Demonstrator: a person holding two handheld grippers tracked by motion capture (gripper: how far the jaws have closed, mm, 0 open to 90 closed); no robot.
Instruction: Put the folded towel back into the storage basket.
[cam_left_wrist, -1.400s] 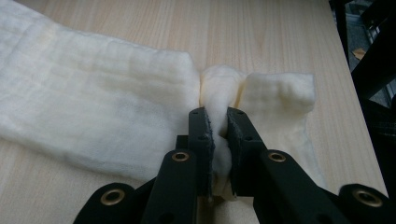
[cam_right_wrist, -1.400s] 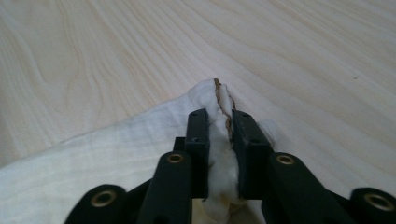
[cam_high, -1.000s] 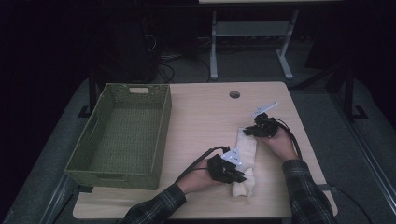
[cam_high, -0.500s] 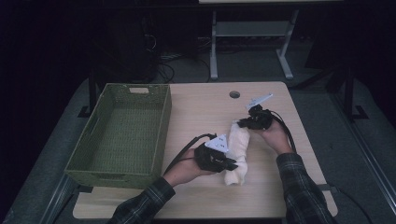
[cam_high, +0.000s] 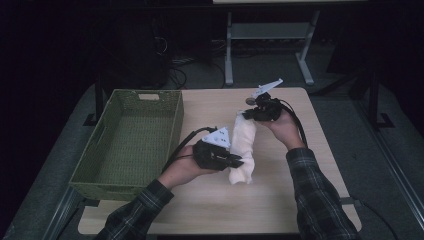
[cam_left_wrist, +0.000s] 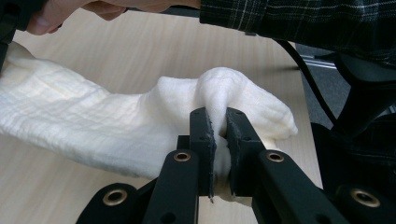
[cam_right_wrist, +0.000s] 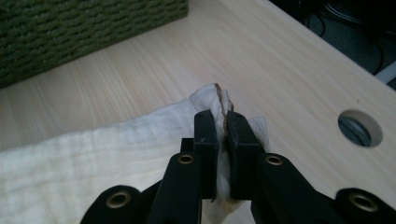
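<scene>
Green woven basket (cam_high: 127, 142) with handle slot, resting on left part of tabletop (cam_high: 210, 200). Round cable hole (cam_right_wrist: 360, 128) near far edge. Grey metal frame (cam_high: 267, 37) behind.

You have no writing, label, brand, number or sign to read anywhere here. The cream, crinkled cotton cloth (cam_high: 244, 145) is plain, the green woven basket (cam_high: 131, 145) at nine o'clock carries no tag, and the pale wooden bench (cam_high: 210, 200) bears no markings.

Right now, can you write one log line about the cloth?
cloth: lifted, held at both ends | left gripper: shut on cloth | right gripper: shut on cloth | basket: empty
</scene>
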